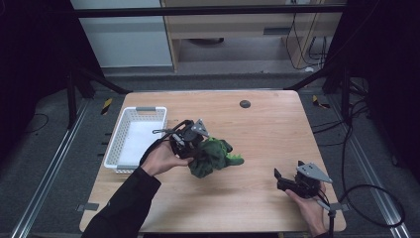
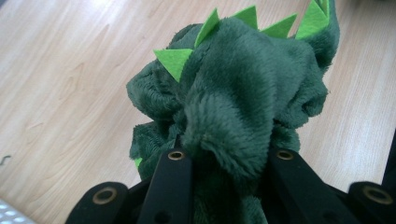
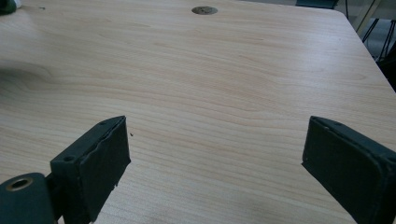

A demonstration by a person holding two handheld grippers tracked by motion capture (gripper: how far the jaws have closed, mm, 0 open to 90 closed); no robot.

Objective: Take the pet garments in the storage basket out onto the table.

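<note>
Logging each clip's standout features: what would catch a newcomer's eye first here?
A dark green plush dinosaur with bright green spikes, mid-table, clamped in the left tongs. Left of it stands a white basket; the right tongs gape open over bare wood near the table's right front corner.

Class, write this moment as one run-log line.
left tongs: shut on green plush dinosaur | right tongs: open, idle | white basket: beside the dinosaur

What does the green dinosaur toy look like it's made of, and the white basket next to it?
Green dinosaur toy: soft plush, judging by its fuzzy pile; the lighter spikes look like flat felt. White basket: probably moulded plastic, given its slotted walls.
</note>
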